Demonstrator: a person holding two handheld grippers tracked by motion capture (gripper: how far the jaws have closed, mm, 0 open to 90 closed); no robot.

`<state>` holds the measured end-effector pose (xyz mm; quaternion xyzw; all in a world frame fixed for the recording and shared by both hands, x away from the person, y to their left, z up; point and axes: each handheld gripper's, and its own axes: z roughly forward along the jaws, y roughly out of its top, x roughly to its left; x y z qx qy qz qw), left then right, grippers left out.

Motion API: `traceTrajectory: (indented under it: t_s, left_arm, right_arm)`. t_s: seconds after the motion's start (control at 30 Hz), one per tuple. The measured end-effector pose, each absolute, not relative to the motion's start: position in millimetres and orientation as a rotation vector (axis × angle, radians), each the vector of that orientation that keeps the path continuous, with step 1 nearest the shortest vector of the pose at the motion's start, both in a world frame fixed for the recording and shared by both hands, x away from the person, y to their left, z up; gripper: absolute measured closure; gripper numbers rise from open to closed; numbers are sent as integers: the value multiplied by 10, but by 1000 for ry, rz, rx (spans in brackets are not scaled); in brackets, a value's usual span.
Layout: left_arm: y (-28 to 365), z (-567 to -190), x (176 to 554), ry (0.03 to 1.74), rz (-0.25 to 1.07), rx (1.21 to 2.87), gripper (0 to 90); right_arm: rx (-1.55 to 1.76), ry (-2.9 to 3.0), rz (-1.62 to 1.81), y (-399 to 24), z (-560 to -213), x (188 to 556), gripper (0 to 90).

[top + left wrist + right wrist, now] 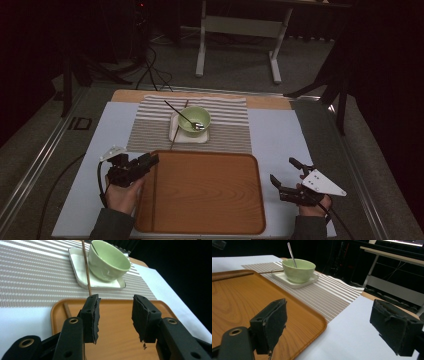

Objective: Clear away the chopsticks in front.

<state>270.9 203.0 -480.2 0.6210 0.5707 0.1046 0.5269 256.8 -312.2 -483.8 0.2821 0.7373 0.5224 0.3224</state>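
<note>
High view shows, at the left, the left gripper [142,164] over the near-left edge of the wooden tray [200,192], its jaws parted and holding nothing; the left gripper view looks between them across the tray toward the far dishes. The tray lies flat on the white table cover [280,135], its far edge just beside the striped placemat [227,132], and nothing rests on it. It looks stiff, smooth and fairly light, with a low raised rim, so I judge the rim on the two short sides the best place to grip, one side per gripper, keeping it level. Beyond it, on the placemat, a white square plate [176,134] carries a pale green bowl [194,120], likely ceramic and breakable; a metal spoon [184,116] leans inside the bowl, its handle out toward the far left, and no food can be made out in it. A thin brown stick [177,131], perhaps a chopstick, lies along the plate's left side. At the right, the right gripper [285,175] hovers above the table cover just right of the tray, jaws spread wide and empty.
</note>
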Motion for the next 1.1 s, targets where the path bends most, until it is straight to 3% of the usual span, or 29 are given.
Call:
traceTrajectory:
  t_s: [0.43, 1.1]
  left_arm:
    - [2067, -4867, 3214, 1315, 121, 1463, 577]
    - [2054, -4885, 3920, 1336, 93, 1496, 607]
  right_arm:
    - [745, 1933, 1370, -3131, -4837, 2568, 136]
    - [751, 1923, 1378, -3153, -4836, 2573, 136]
